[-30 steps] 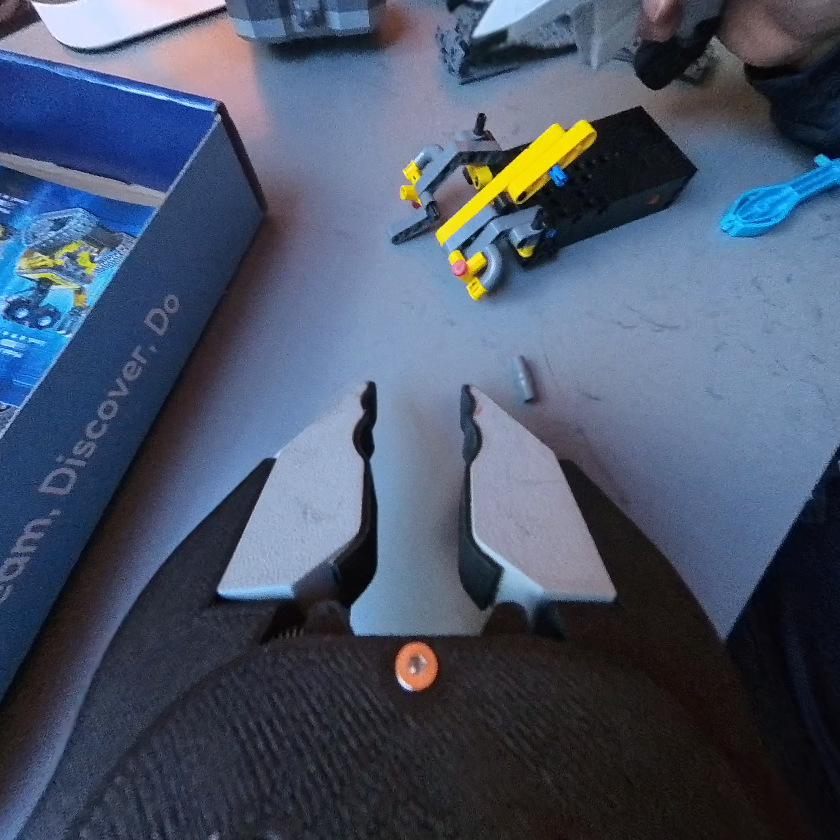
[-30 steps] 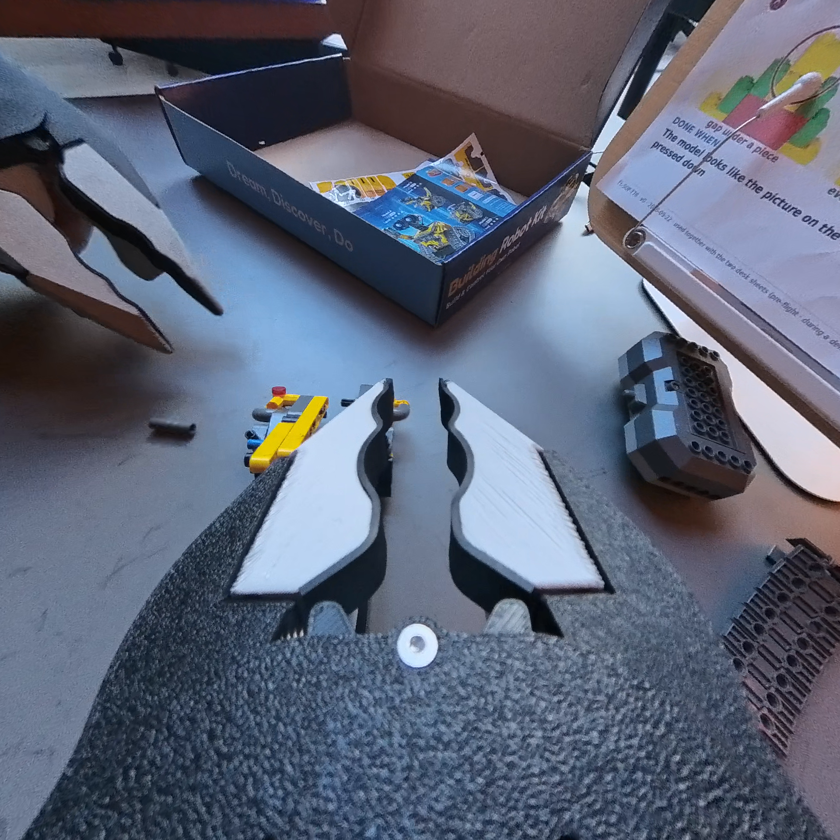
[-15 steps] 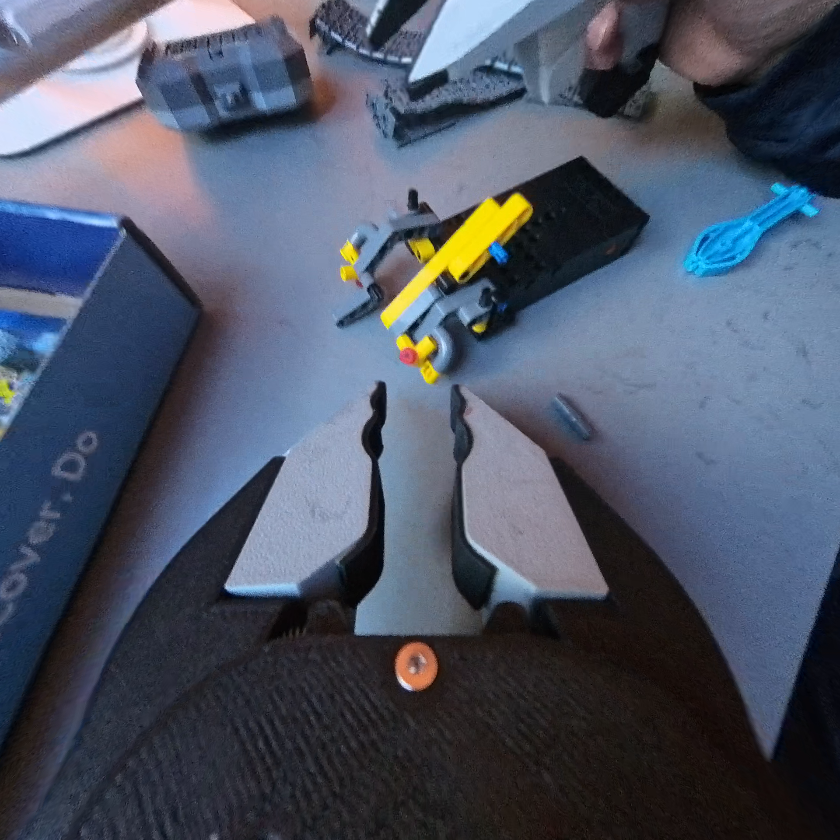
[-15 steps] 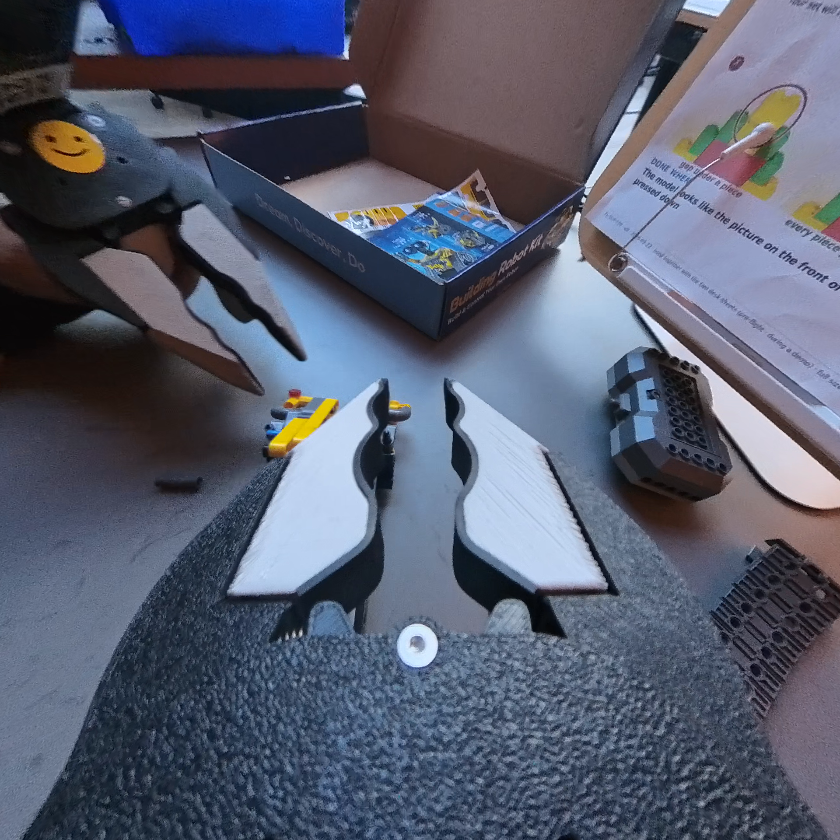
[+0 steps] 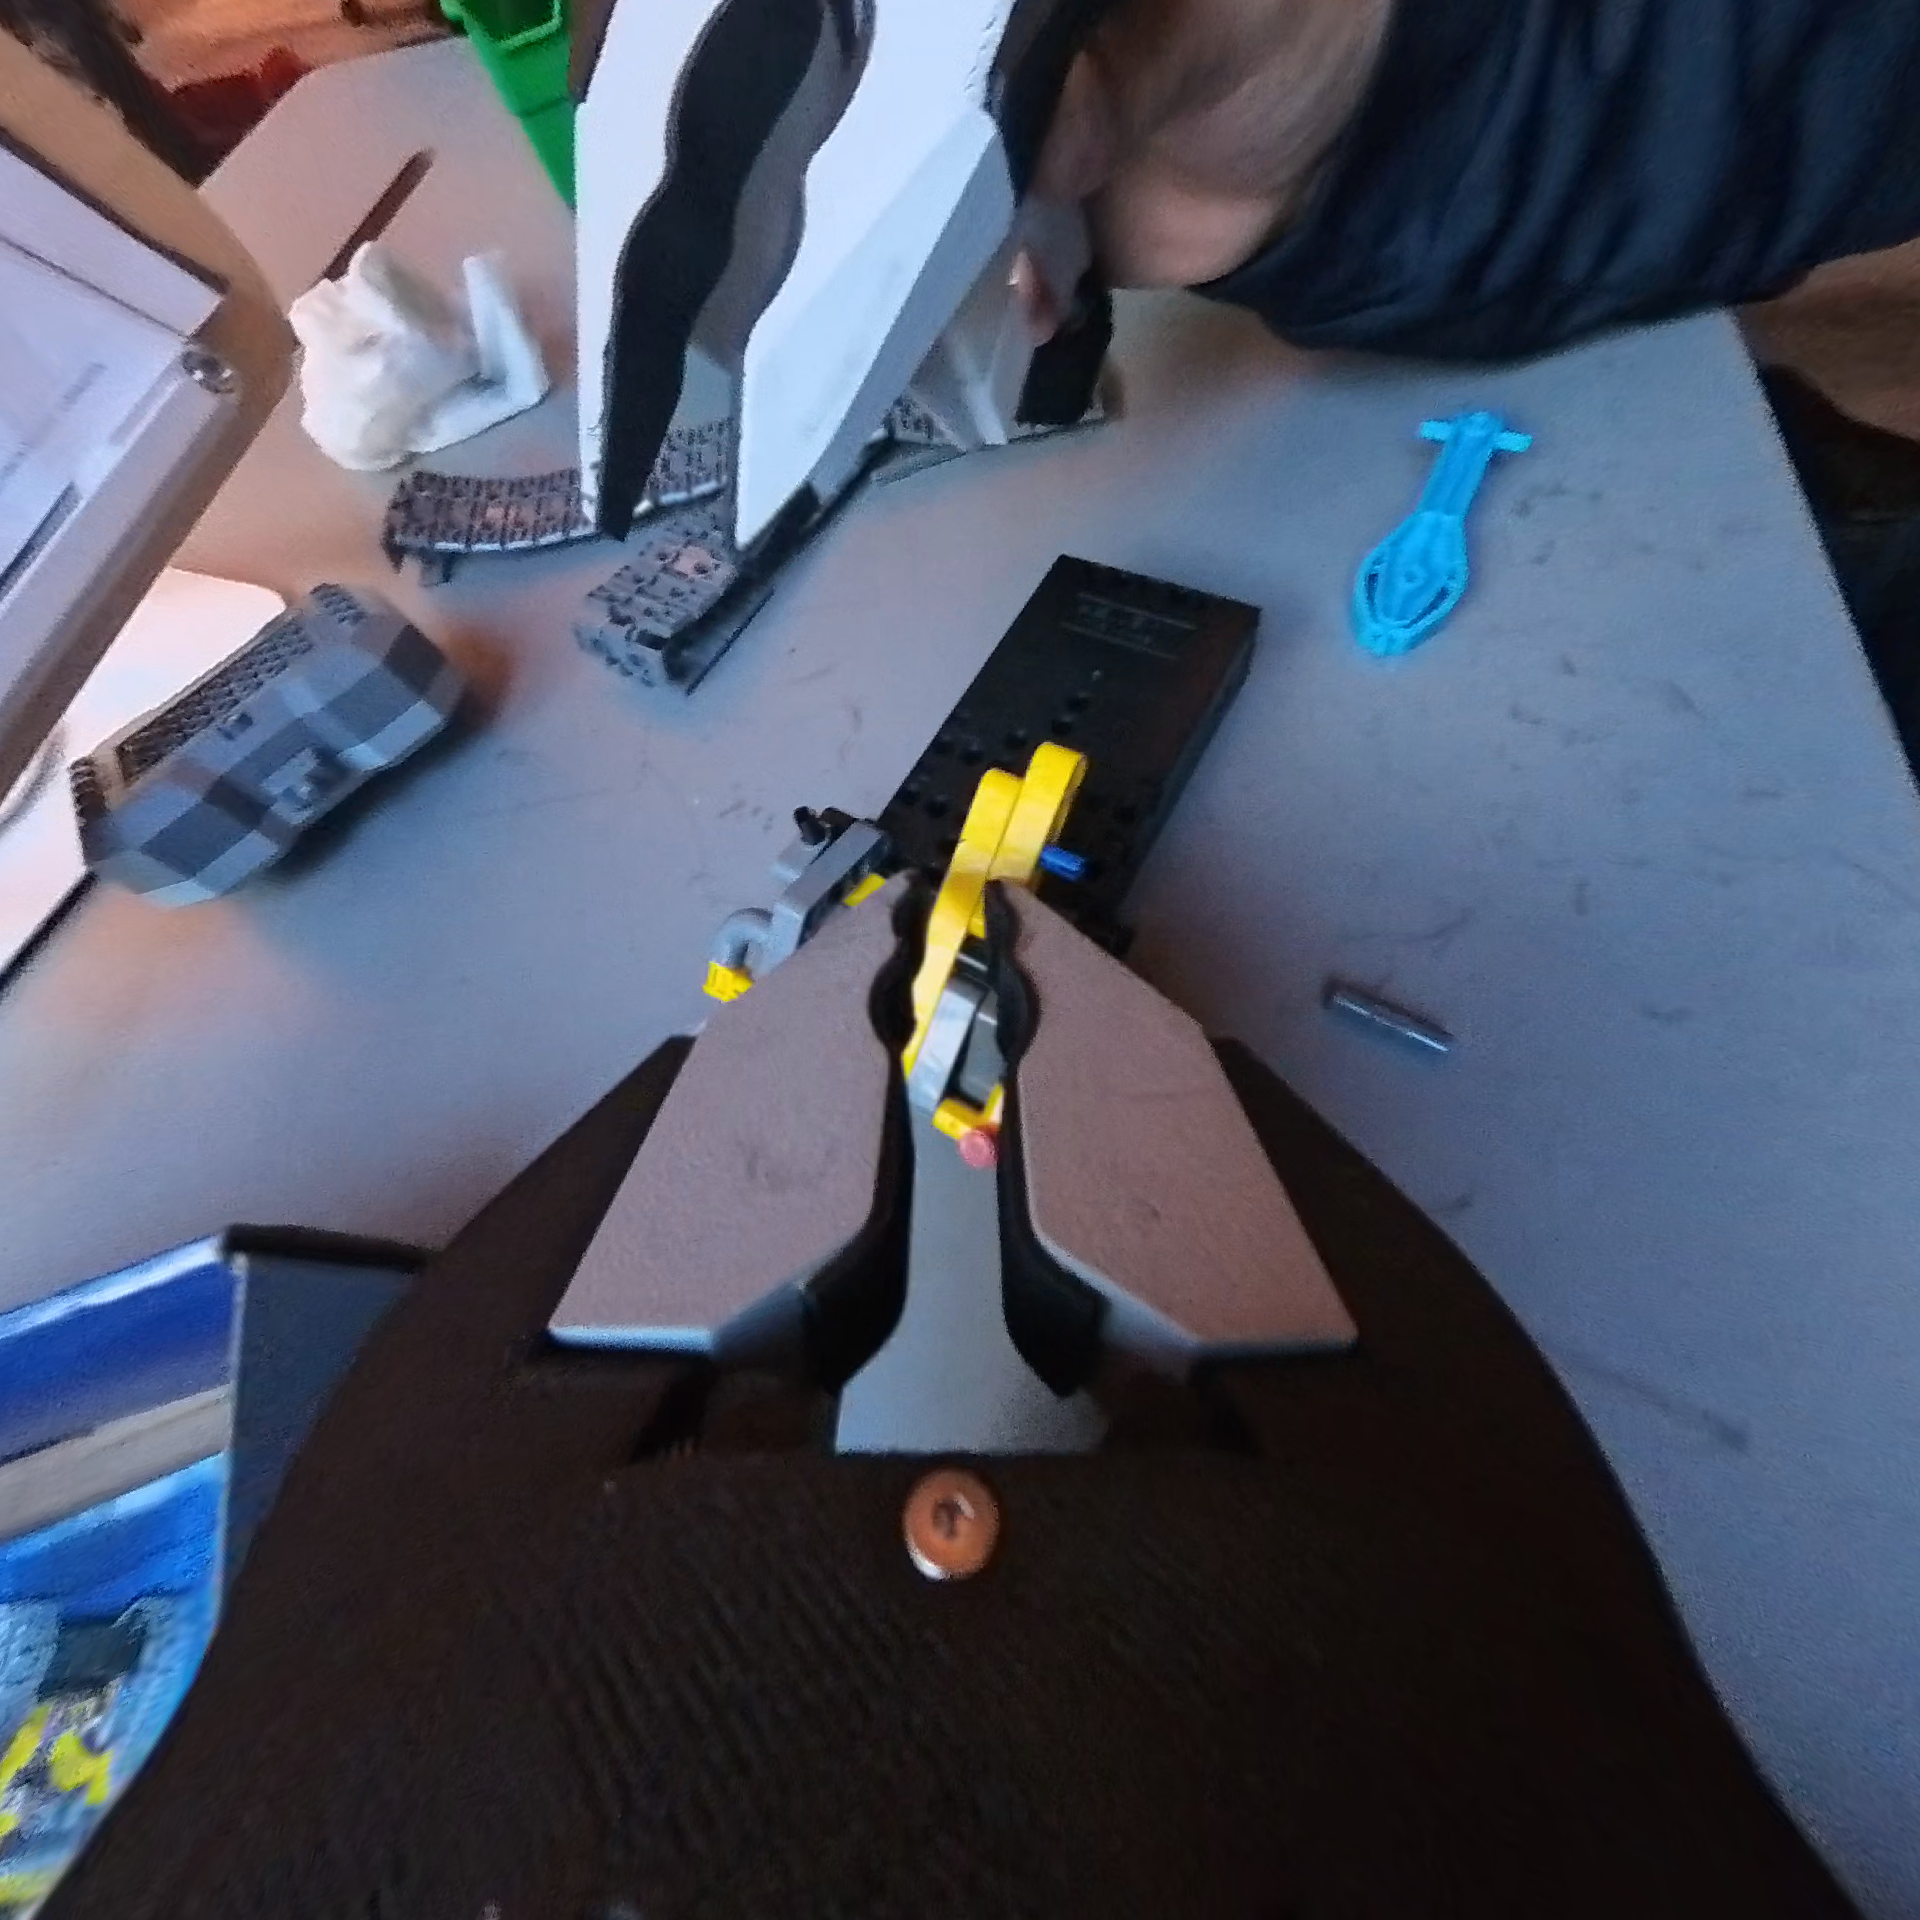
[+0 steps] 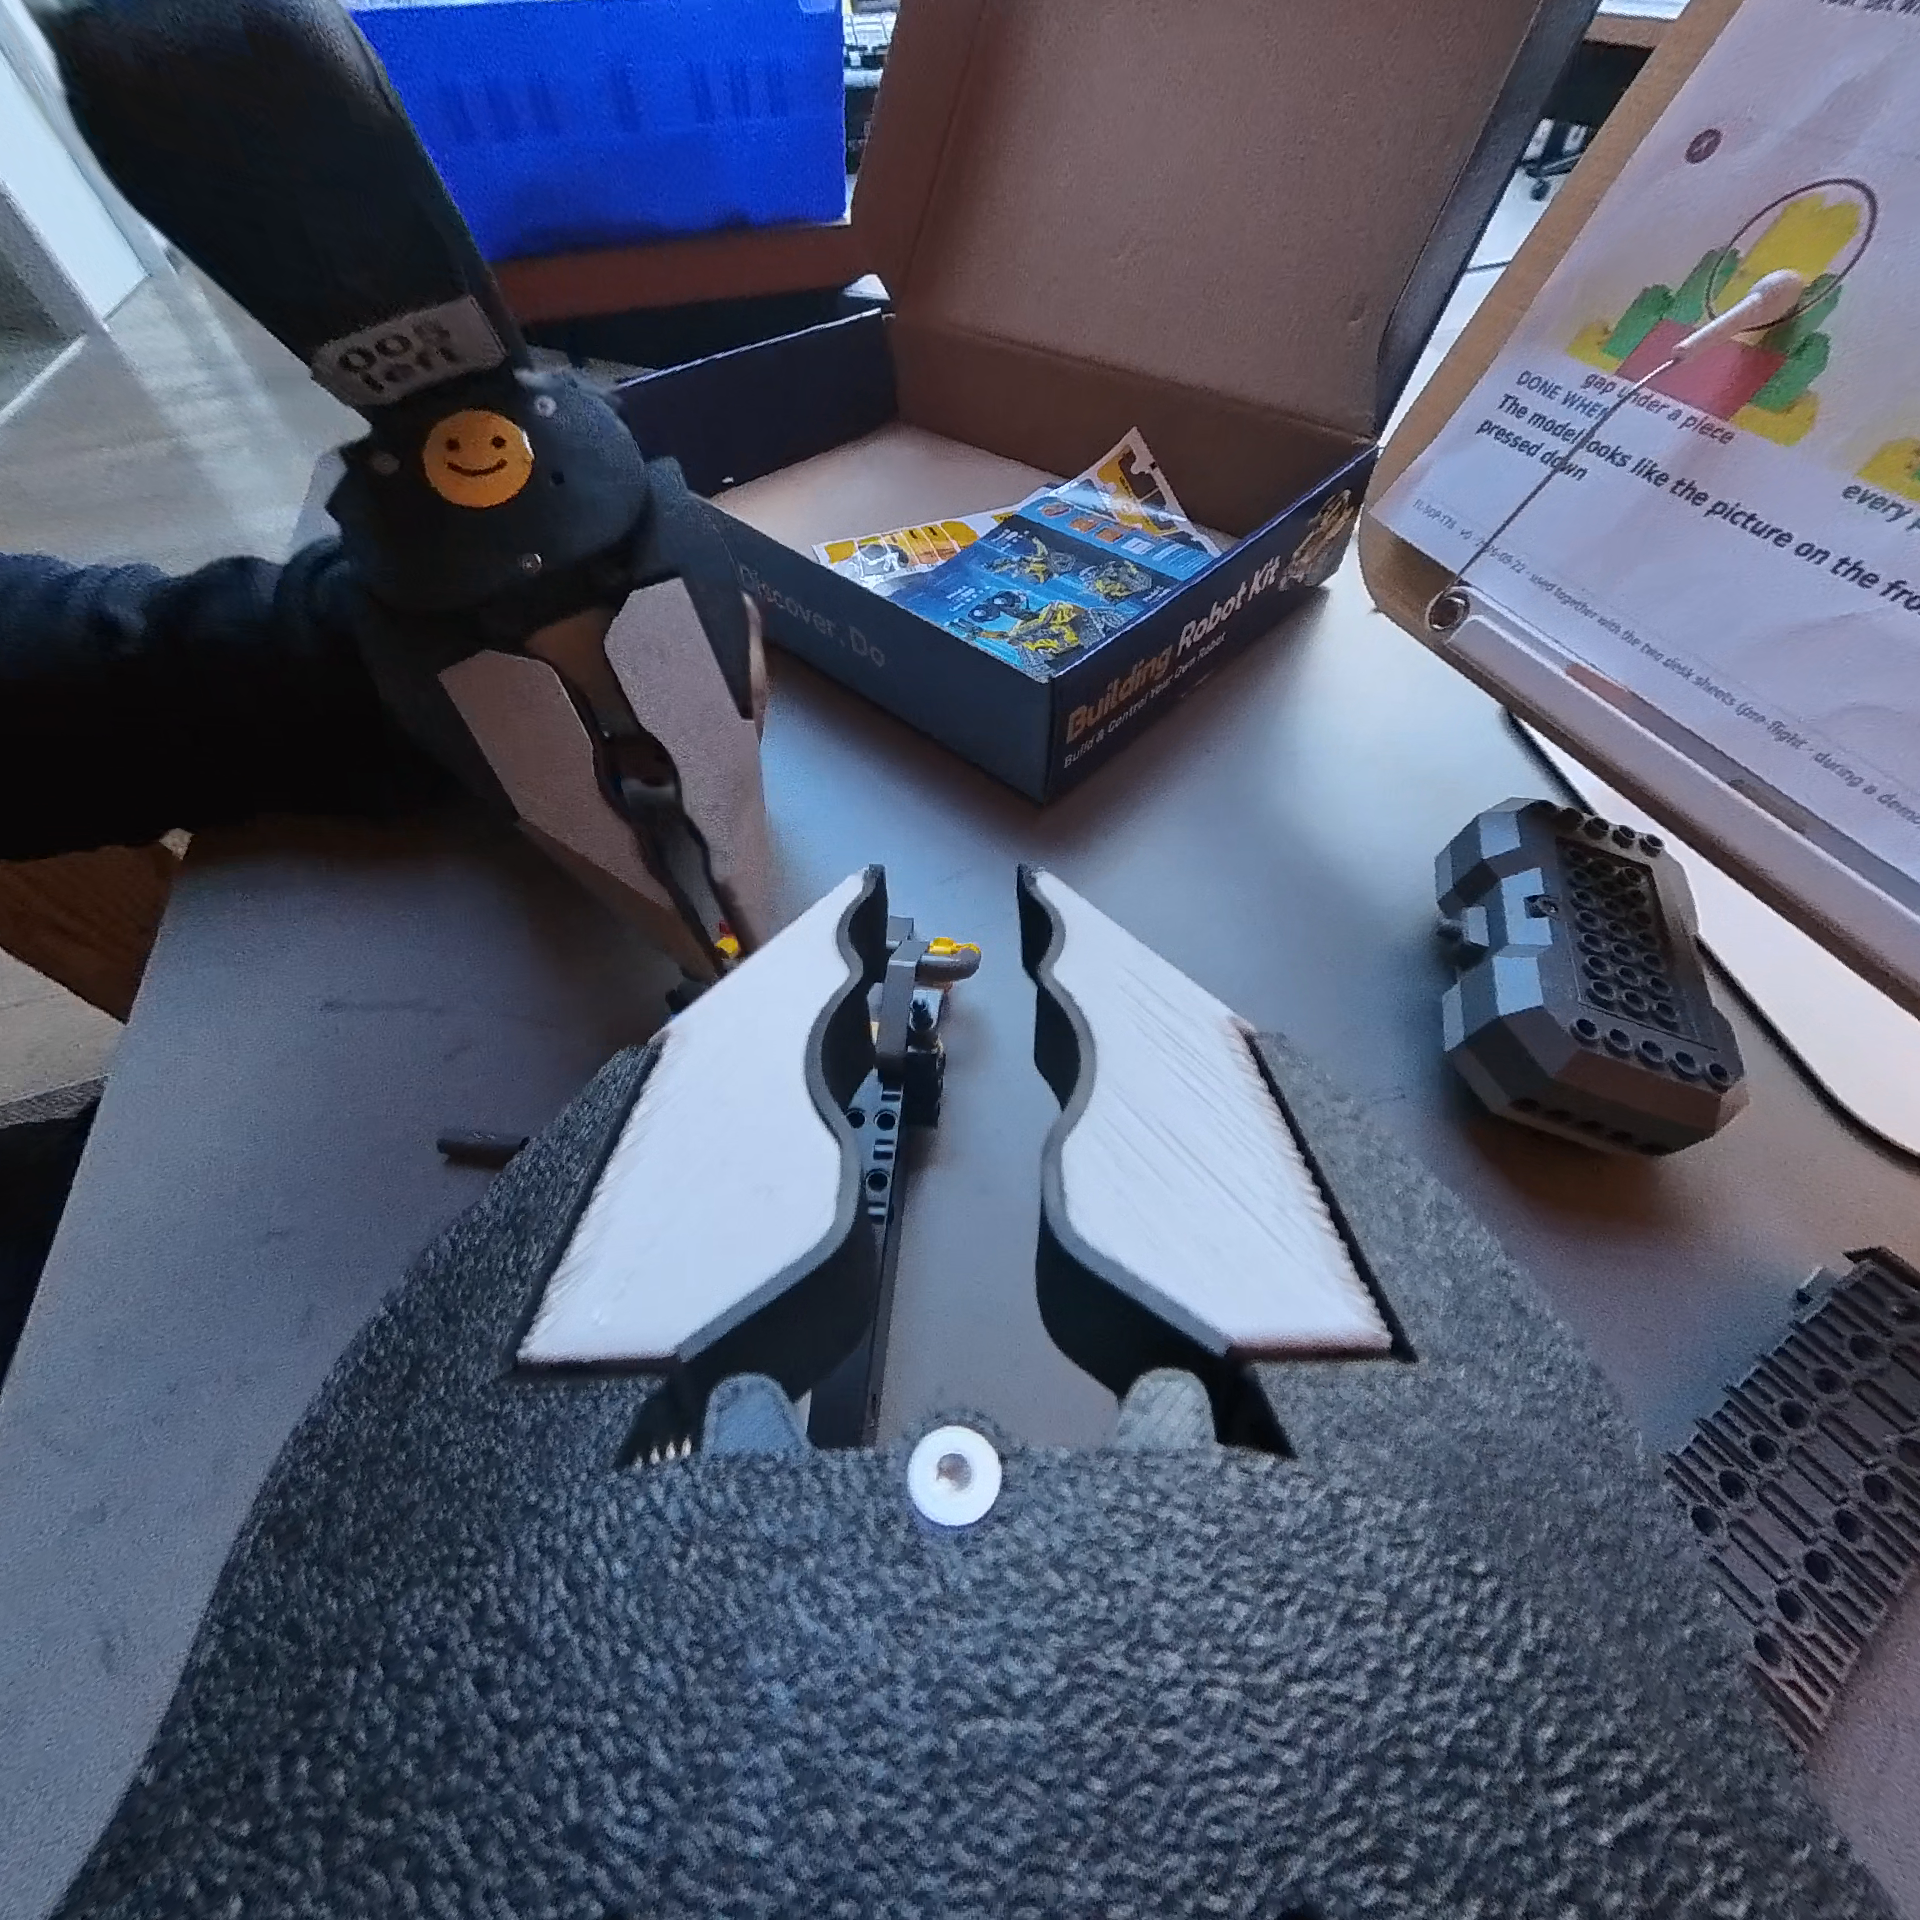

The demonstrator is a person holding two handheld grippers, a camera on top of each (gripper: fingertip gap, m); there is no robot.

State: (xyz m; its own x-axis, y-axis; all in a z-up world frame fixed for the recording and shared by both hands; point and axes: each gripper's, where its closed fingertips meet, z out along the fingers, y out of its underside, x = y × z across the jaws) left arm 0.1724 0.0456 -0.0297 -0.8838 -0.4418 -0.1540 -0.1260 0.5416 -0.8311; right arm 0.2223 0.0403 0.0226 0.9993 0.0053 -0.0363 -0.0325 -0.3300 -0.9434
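A brick model lies on the grey table [image 5: 1455,831]: a long black block [image 5: 1122,686] with a yellow and grey arm [image 5: 1003,831] at its near end. My left gripper [image 5: 951,909] is shut on that arm, with the yellow beam pinched between its fingertips. In the right wrist view the left gripper [image 6: 717,935] comes down steeply from the left onto the model. My right gripper [image 6: 951,883] is open, and its jaws straddle the black block [image 6: 878,1132] without touching it. The right gripper also shows in the left wrist view [image 5: 681,525], above the track pieces.
A grey brick body [image 6: 1579,977] and black track pieces [image 6: 1829,1475] lie to the right. An open blue box [image 6: 1039,623] stands behind, beside a clipboard with a sheet [image 6: 1662,468]. A small grey pin [image 5: 1387,1018] and a blue tool [image 5: 1423,561] lie near the table edge. One gripper's finger ends stand about 7 cm off the other's. The right gripper is farther from the small grey pin [image 5: 1387,1018], some 15 cm, than the left, some 9 cm.
My left gripper moved forward onto the model and shut on its yellow and grey arm. My right gripper moved in over the black block and stayed open.
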